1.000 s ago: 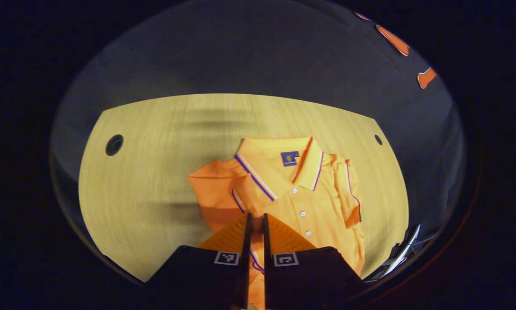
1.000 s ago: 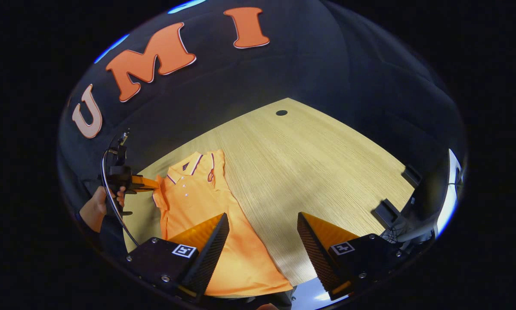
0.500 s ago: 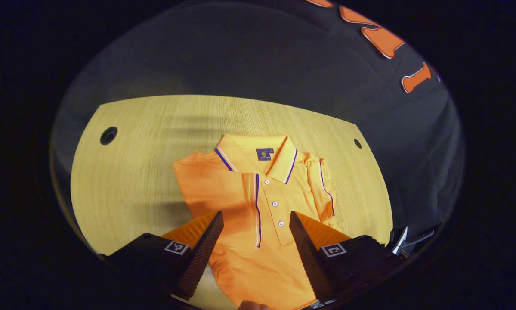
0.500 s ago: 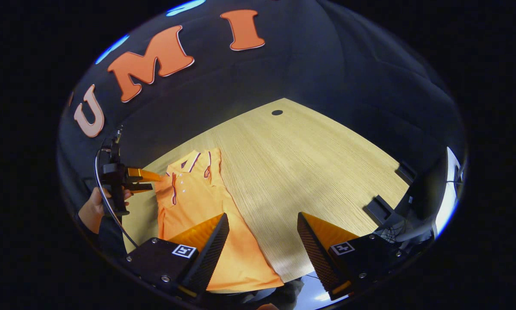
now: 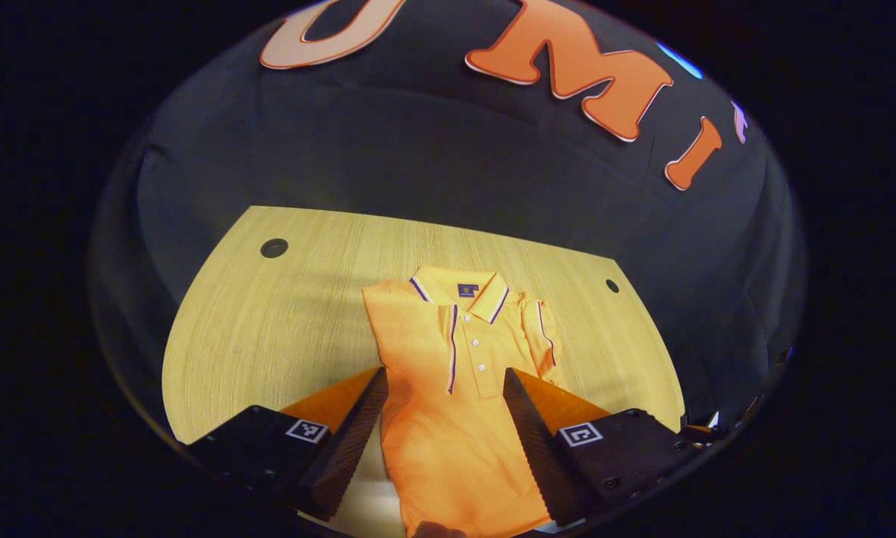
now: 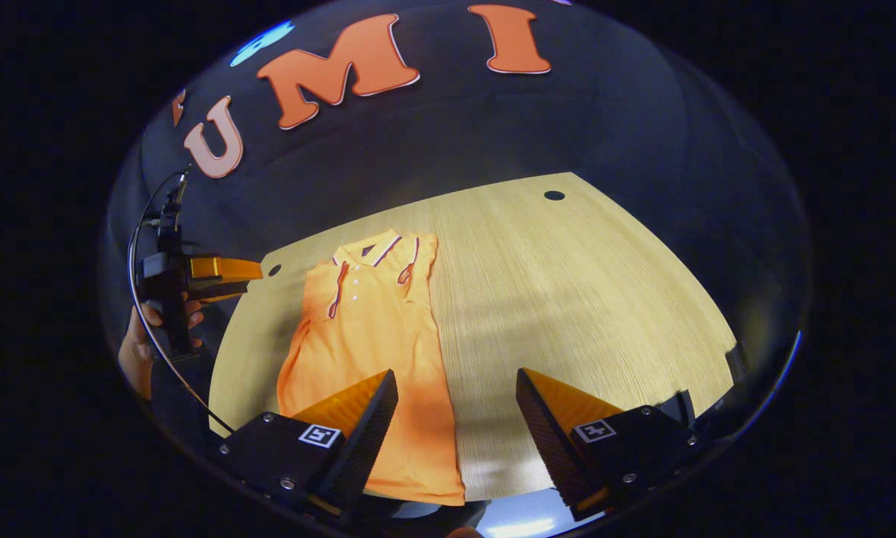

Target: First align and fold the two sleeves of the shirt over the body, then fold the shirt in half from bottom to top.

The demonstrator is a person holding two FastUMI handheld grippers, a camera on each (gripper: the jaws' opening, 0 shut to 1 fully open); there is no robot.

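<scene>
Both grippers hung wide apart and empty above the near hem: the left gripper (image 5: 442,407) at 6 o'clock in its own view, the right gripper (image 6: 456,407) likewise. Beyond them the orange polo shirt (image 5: 448,373) lay flat on the wooden table (image 5: 283,321), sleeves (image 5: 541,336) tucked over the body, collar (image 5: 459,288) toward 12 o'clock. The bottom-to-top fold probably called for pinching both hem corners evenly and carrying them level to the collar.

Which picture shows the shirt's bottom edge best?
The right gripper view: the shirt lies whole on the table, bottom edge visible. In the left gripper view the shirt runs past the picture's bottom.
</scene>
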